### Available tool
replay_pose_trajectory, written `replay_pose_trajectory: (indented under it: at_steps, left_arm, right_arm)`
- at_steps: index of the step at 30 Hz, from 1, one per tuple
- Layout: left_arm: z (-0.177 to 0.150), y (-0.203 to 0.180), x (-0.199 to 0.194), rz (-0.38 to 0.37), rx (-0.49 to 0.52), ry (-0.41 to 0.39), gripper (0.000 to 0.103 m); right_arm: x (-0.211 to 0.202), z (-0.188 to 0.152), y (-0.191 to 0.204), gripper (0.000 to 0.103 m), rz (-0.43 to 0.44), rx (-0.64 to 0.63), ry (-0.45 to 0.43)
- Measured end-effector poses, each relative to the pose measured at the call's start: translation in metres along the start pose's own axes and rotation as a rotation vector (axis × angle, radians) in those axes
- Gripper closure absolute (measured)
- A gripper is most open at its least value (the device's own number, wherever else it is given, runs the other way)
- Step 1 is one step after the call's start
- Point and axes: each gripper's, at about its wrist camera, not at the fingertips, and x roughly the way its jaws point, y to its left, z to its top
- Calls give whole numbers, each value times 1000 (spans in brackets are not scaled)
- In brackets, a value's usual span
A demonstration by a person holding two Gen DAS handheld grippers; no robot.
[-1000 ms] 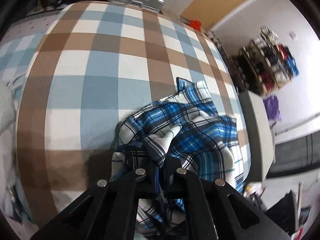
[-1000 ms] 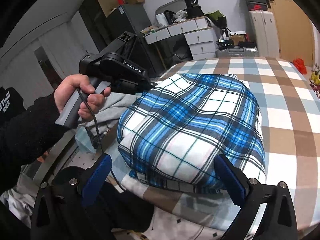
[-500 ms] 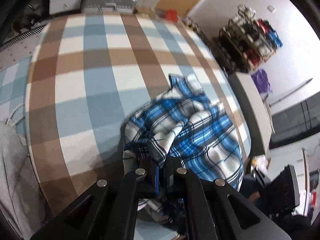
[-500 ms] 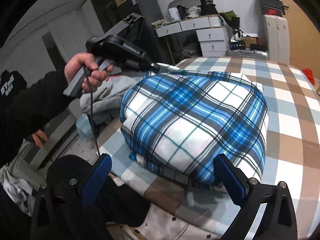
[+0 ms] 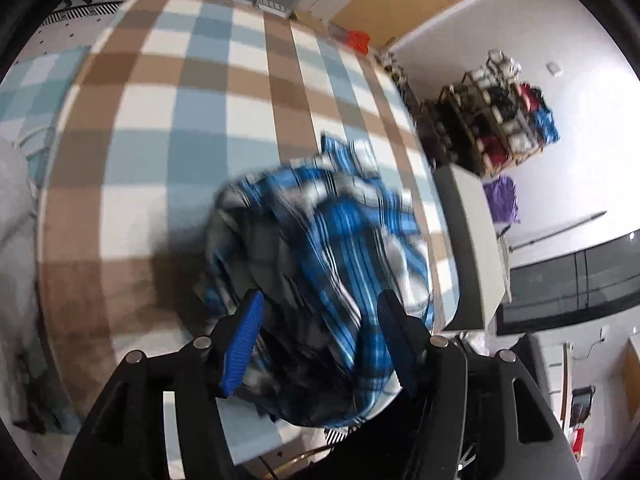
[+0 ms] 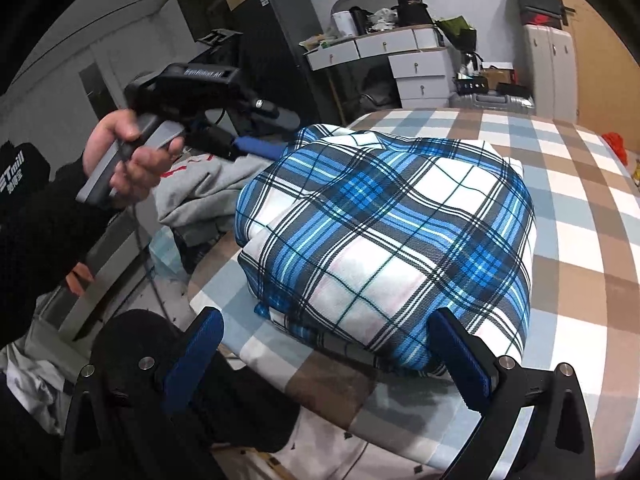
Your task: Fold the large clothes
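Jaws of the right gripper [image 6: 324, 354] stand wide apart, low at the near edge of the bed [image 6: 580, 248], with nothing between them. Just past their tips lies the shirt [image 6: 384, 240], blue-and-white plaid, folded into a thick, rounded bundle on the bed's brown, blue and white check cover.

On the bundle's left side the left gripper [image 5: 318, 322] has just been opening its jaws; they now stand apart, the blue pads clear of the cloth. From its own camera the plaid fabric shows blurred below and beyond the two pads, loose rather than pinched. A hand [image 6: 128, 156] in a black sleeve holds that gripper by its grey handle, its tips pointing at the bundle's far left corner.

Beside the bundle, off the bed's left edge, a grey garment [image 6: 200, 188] lies in a heap. Further back stand white drawers [image 6: 416, 68] cluttered on top, a silver suitcase [image 6: 492, 102] at the bed's far end, and a rack [image 5: 496, 120] of shoes against the wall.
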Motion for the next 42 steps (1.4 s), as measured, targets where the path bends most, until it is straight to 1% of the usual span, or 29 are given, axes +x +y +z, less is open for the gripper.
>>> replay_pose_trajectory:
  at_steps: [1,3,5,6,7,8,10,12,14,15,17,20,25,26,32,34,38,42]
  left_arm:
    - [-2,0,5,1,-11,7,49]
    - [-5,3,18,-26,-54,32,49]
    - [-6,5,23,-43,-77,34,50]
    - [-6,4,24,-47,-77,31,55]
    - [-6,0,24,-51,-60,29,93]
    - [-5,-4,24,-25,-42,29,99]
    - [-6,-6,16,-10,-31,34,99]
    - [-6,-8,14,-13,-24,48,99]
    - [-6,-7,7,-28,-22,44,99]
    - [-6,-6,5,-47,-20,54,99]
    - [-5,-6,0,-57,-11,60,99]
    - [-2,-4,1,-57,-2,67,99]
    - [2,6,-5,-76,-8,52,100]
    - [2,7,-5,-73,-3,61,101]
    - [-1,10,-3,-32,47,63,102]
    - [1,13,-3,-4,72,53,102]
    - [7,21,-3,61,84,34,103]
    - [18,26,-10,64,76,17,103]
  right_arm:
    - [-1,0,0,0,3,2,-1]
    - [-2,-1,-1,0,6,3,-3]
    - [-3,-2,-1,0,4,1,-2]
    - [-3,-2,-1,0,3,1,-2]
    - [-3,-2,-1,0,2,0,0]
    - [-3,-3,-1,0,1,-1,1]
    - [-3,-3,0,0,-1,-3,1]
    - [-3,-4,0,0,-5,-6,3]
    - [-3,-4,1,0,-3,-8,4]
    - [-3,-4,1,0,-4,-11,4]
    - [-2,-5,1,0,-3,-13,7]
    - [-1,-6,1,0,-8,-17,11]
    - [0,-6,1,0,-5,-13,12]
    - [0,-6,1,0,-6,-13,13]
    - [1,-4,2,0,-8,-13,12]
    - [1,-3,1,0,-5,-13,9]
    - [2,-3,2,0,-7,-20,11]
    - [3,-3,2,0,-12,-25,11]
